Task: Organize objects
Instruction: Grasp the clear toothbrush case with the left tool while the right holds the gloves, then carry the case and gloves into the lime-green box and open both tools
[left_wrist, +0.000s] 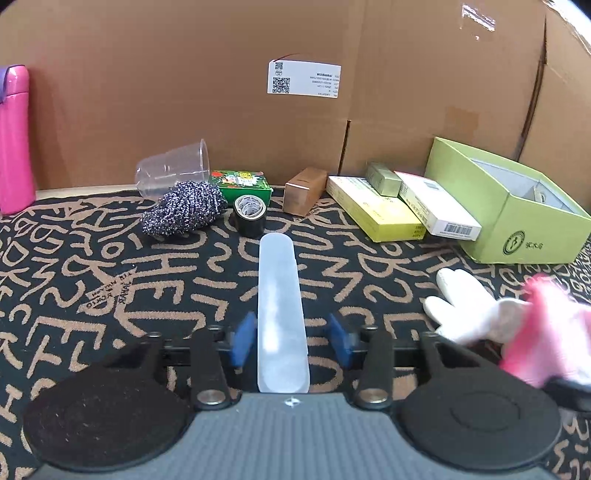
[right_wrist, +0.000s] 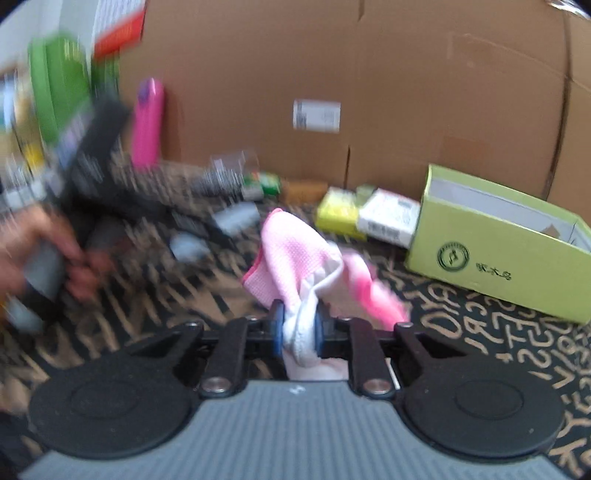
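My right hand-held gripper (right_wrist: 298, 330) is clamped on the pink-and-white glove (right_wrist: 295, 258); my left hand-held gripper (left_wrist: 291, 338) stands apart around a frosted case (left_wrist: 281, 314), pads clear. Green box (left_wrist: 517, 218) at right, tape roll (left_wrist: 250, 216) ahead.

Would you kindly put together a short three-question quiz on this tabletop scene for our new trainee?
1. True or false: the right gripper is shut on the pink and white glove.
2. What lies between the open left gripper's pads? A) translucent case B) tape roll C) steel scourer
3. How is the clear plastic cup resting?

Key: 1 true. 2 A, apparently unpinched. 3 on its side, by the cardboard wall.
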